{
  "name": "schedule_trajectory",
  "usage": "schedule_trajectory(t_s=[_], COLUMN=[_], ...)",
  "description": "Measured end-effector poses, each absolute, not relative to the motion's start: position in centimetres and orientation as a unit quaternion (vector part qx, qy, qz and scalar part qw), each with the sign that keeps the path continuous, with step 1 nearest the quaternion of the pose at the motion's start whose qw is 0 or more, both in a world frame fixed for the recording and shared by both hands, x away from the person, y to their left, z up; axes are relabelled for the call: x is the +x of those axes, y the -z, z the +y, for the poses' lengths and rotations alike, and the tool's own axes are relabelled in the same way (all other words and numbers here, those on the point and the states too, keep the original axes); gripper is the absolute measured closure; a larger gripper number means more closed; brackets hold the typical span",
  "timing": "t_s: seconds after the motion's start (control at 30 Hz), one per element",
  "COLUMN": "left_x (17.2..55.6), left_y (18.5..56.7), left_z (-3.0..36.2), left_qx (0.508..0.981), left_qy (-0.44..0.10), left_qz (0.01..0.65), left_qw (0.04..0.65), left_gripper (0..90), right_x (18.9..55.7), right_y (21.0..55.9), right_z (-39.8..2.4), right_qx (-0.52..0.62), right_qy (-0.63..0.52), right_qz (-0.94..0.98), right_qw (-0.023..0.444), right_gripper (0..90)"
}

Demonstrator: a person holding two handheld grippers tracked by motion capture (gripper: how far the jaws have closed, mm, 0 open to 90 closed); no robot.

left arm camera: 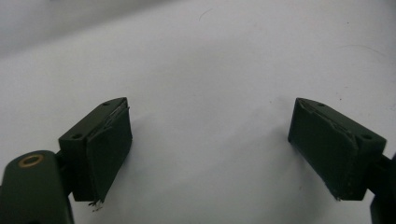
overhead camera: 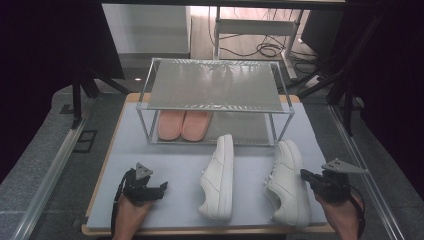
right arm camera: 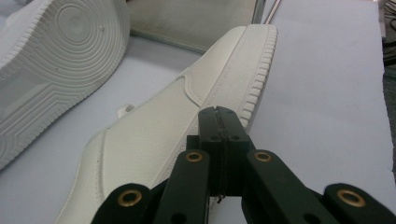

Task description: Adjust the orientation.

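Two white sneakers lie on the white mat (overhead camera: 165, 155). The middle sneaker (overhead camera: 220, 175) rests on its side, and its ribbed sole (right arm camera: 56, 60) faces the right gripper view. The right sneaker (overhead camera: 289, 180) lies near the mat's right side, its smooth side panel (right arm camera: 154, 126) just beyond my right gripper (right arm camera: 219, 112). That gripper (overhead camera: 304, 174) sits at the sneaker's right flank, jaws pressed together, with nothing seen between them. My left gripper (overhead camera: 162, 187) hovers low at the front left, jaws wide apart over bare mat (left arm camera: 210, 102).
A two-level metal rack (overhead camera: 215, 85) stands at the back of the table, with a pair of pink slippers (overhead camera: 182, 125) on its lower level. The table's wooden edge (overhead camera: 200, 231) runs along the front. Metal rails flank both sides.
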State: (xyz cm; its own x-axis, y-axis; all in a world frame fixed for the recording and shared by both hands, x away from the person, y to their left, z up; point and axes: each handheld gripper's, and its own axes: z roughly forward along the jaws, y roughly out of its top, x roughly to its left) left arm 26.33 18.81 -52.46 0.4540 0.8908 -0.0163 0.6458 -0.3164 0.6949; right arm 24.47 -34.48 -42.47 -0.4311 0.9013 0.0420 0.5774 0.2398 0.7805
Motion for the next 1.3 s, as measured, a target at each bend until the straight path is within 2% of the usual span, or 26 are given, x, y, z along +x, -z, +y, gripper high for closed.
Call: schedule_trajectory(t_s=[0.73, 1.3], left_x=[26.2, 26.2], left_y=[52.5, 52.5], left_z=[18.7, 18.7], left_qx=[0.79, 0.79], left_qy=[-0.195, -0.195], left_qz=[0.482, 0.481], left_qw=[0.325, 0.325], left_gripper=[15.4, 15.5], right_x=[24.1, 23.7], right_y=[43.0, 44.1], right_z=[-36.0, -38.4], right_qx=[0.504, 0.542], right_qy=[-0.372, -0.332], right_qz=[0.743, 0.723], right_qw=[0.236, 0.271], right_gripper=[90.0, 90.0])
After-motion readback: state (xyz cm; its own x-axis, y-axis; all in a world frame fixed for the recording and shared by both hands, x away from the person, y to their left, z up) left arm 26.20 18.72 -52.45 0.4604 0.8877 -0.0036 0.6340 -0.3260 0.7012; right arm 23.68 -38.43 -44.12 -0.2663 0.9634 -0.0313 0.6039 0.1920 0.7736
